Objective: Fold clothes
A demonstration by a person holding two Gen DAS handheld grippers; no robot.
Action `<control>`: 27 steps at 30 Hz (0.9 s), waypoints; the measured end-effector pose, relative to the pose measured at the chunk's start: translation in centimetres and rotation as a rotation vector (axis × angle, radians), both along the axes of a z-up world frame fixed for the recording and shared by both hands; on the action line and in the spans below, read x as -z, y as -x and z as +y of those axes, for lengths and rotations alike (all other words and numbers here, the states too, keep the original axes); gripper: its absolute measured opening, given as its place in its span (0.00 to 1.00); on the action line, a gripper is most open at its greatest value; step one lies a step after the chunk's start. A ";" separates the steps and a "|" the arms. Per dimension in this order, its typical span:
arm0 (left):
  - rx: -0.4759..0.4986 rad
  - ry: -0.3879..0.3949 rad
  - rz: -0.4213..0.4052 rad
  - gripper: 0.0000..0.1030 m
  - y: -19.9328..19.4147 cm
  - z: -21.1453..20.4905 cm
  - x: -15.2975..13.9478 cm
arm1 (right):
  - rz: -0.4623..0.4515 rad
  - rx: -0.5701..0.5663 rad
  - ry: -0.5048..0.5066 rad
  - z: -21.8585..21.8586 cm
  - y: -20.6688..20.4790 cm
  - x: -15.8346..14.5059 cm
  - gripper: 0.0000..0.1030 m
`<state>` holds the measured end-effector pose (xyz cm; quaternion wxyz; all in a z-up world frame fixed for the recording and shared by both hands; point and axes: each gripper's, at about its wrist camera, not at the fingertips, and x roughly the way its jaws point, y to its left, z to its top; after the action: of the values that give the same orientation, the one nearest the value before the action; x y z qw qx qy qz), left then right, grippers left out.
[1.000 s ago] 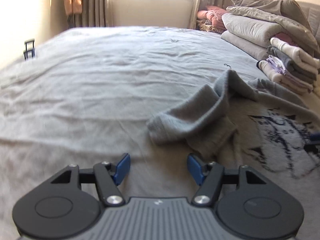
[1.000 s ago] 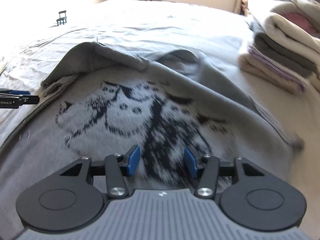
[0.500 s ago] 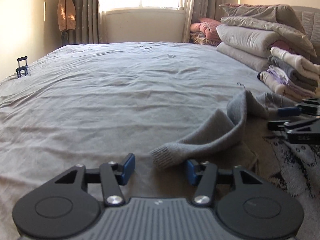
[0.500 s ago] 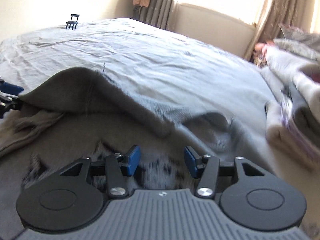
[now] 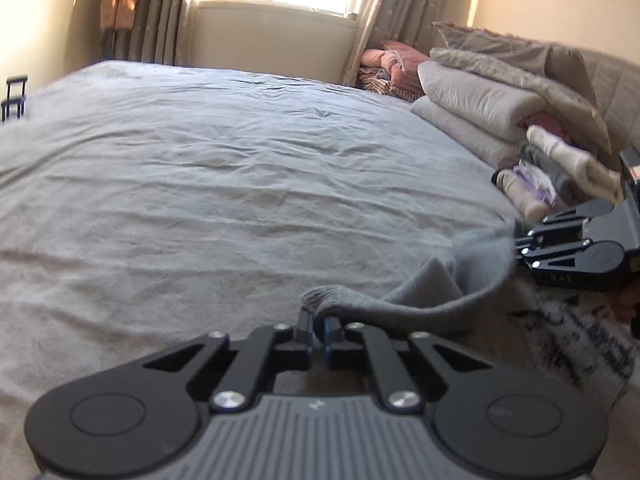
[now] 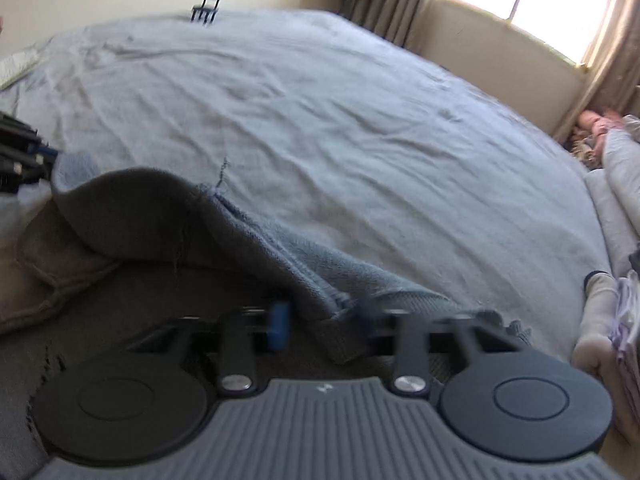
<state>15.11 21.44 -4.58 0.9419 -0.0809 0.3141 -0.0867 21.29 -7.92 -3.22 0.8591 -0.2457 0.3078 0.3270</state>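
A grey sweater with a black-and-white print (image 5: 568, 344) lies on the bed at the lower right. Its grey sleeve (image 5: 420, 300) runs left to the cuff, and my left gripper (image 5: 318, 326) is shut on that cuff, just above the sheet. My right gripper (image 5: 516, 244) reaches the sweater's raised shoulder from the right. In the right wrist view, my right gripper (image 6: 322, 320) has its blue pads (image 6: 279, 324) apart, with a ribbed edge of the sweater (image 6: 312, 280) lying between them. That view is blurred. The left gripper (image 6: 20, 152) shows at the left edge.
A wrinkled grey bed sheet (image 5: 240, 180) stretches ahead to the window wall. Folded clothes (image 5: 560, 176) and rolled bedding (image 5: 480, 96) are stacked along the right side by the headboard. A small black chair (image 6: 206, 8) stands at the far left edge.
My left gripper has shut on the sleeve cuff, which lay between its open fingers before. My right gripper has moved forward to the sweater's ribbed edge, and its pads stand a little closer together.
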 end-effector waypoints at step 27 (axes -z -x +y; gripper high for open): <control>-0.190 0.152 0.069 0.43 -3.1 6.8 0.6 | -0.141 0.200 0.115 8.3 -9.3 2.7 0.03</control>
<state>18.18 28.21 -5.14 0.9258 -0.1844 0.3296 -0.0176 30.58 0.41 -5.93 0.8914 -0.2848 0.2879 0.2033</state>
